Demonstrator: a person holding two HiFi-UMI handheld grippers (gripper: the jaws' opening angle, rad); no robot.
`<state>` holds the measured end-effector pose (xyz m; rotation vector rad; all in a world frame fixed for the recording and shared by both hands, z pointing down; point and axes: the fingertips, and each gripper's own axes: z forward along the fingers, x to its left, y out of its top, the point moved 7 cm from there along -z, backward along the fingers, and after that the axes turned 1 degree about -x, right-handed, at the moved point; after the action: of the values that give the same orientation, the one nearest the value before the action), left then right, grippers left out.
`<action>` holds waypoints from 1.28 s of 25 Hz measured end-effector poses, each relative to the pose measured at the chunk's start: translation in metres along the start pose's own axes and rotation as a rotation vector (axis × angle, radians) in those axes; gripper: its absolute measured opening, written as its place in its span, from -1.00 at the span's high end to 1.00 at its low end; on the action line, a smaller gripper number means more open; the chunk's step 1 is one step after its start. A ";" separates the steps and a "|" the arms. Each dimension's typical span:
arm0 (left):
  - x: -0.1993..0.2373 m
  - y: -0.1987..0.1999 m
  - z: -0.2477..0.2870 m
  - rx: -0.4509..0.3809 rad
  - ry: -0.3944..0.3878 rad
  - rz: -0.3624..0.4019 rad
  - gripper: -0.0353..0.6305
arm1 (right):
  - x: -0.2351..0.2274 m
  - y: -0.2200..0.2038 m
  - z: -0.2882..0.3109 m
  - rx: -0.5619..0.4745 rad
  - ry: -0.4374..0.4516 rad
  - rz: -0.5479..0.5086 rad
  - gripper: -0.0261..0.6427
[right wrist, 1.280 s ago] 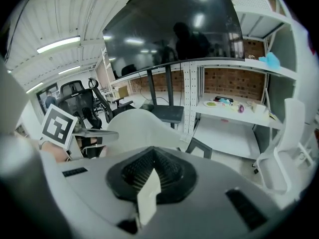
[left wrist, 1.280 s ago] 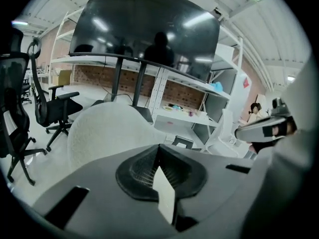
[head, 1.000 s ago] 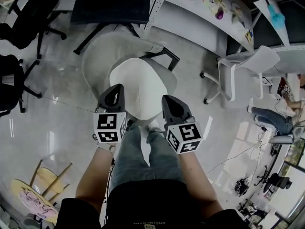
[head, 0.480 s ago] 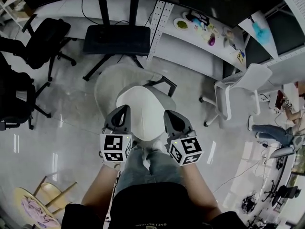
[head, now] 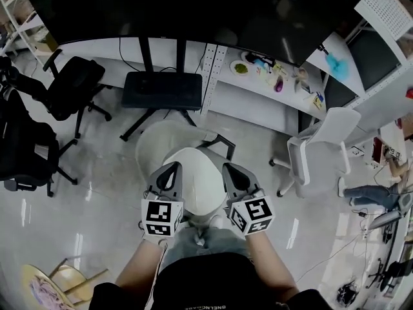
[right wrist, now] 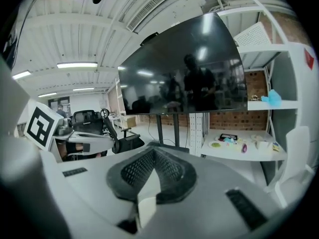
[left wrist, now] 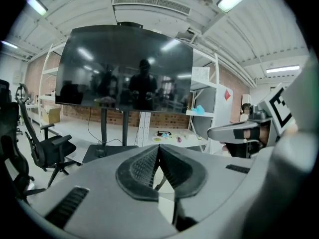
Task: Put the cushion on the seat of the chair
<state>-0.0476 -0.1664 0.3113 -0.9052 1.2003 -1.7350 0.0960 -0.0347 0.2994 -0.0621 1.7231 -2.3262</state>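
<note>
A white oval cushion [head: 197, 181] hangs between my two grippers, above the grey office chair [head: 158, 142] with a black armrest. My left gripper [head: 172, 168] is shut on the cushion's left edge, and my right gripper [head: 230, 168] is shut on its right edge. In the left gripper view the jaws [left wrist: 158, 152] are closed with a pale sliver of cushion [left wrist: 165, 203] below them. The right gripper view shows its closed jaws [right wrist: 152, 156] pinching a white strip of cushion [right wrist: 148, 195]. Most of the chair's seat is hidden under the cushion.
A black screen stand base [head: 162, 90] sits just beyond the chair. Black office chairs [head: 71, 86] stand at the left and a white chair [head: 319, 144] at the right. A white desk [head: 271, 76] with small items runs behind. A wooden stool [head: 55, 284] is at the lower left.
Both grippers have risen with the cushion held between them. The chair and floor now look farther below, and more of the room shows.
</note>
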 end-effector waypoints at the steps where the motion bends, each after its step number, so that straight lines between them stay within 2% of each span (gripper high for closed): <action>1: 0.000 0.005 -0.001 -0.008 0.003 0.005 0.86 | 0.000 0.006 -0.002 -0.012 0.003 -0.004 0.90; 16: -0.021 0.088 -0.021 -0.154 0.019 0.056 0.86 | -0.003 0.091 -0.029 -0.194 0.058 -0.064 0.90; 26: -0.027 0.140 -0.027 -0.259 0.036 0.078 0.86 | -0.006 0.134 -0.029 -0.267 0.102 -0.065 0.90; 32: -0.024 0.155 -0.031 -0.292 0.052 0.084 0.86 | -0.005 0.150 -0.029 -0.296 0.109 -0.076 0.90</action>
<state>-0.0307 -0.1652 0.1527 -0.9673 1.5320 -1.5496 0.1213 -0.0471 0.1488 -0.0549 2.1431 -2.1409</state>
